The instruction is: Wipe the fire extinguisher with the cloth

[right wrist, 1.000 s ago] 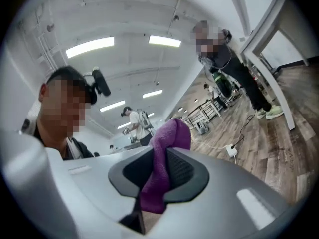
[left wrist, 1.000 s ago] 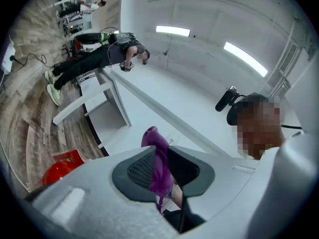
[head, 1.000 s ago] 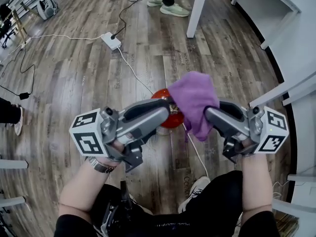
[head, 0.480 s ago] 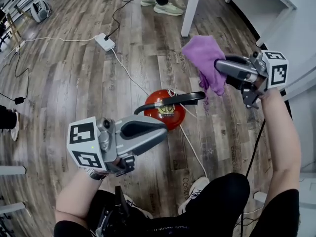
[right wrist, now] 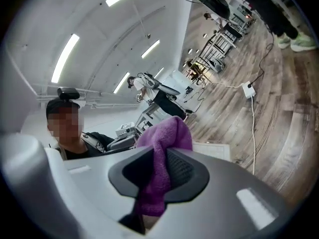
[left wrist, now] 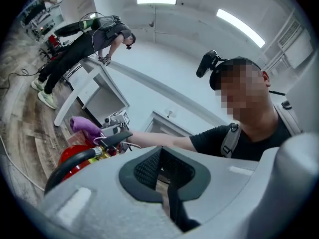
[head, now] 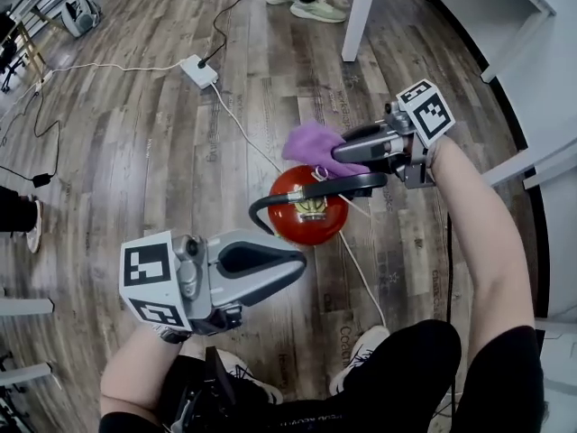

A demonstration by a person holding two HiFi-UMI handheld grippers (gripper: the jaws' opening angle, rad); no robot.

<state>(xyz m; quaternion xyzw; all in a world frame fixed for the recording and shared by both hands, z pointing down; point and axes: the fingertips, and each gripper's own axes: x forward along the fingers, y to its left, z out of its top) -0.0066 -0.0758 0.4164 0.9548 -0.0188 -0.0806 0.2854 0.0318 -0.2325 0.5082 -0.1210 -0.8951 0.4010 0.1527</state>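
Observation:
The red fire extinguisher (head: 302,219) stands on the wood floor, seen from above, with its black handle (head: 343,185) and hose on top. My right gripper (head: 340,156) is shut on the purple cloth (head: 311,142), whose bunch lies against the far top side of the extinguisher, by the handle. The cloth (right wrist: 164,133) hangs between the jaws in the right gripper view. My left gripper (head: 302,262) is shut with nothing in it, nearer me and apart from the extinguisher. The left gripper view shows the extinguisher (left wrist: 72,153) and cloth (left wrist: 82,125) at left.
A white power strip (head: 200,72) with cables lies on the floor at the back left. A white table leg (head: 361,12) and a person's shoes (head: 315,12) are at the back. White shelving (head: 532,61) runs along the right. A thin cable (head: 361,278) crosses beside the extinguisher.
The right gripper swung up and right with the cloth, then came down onto the extinguisher's top. The left gripper drew back from the handle toward the lower left.

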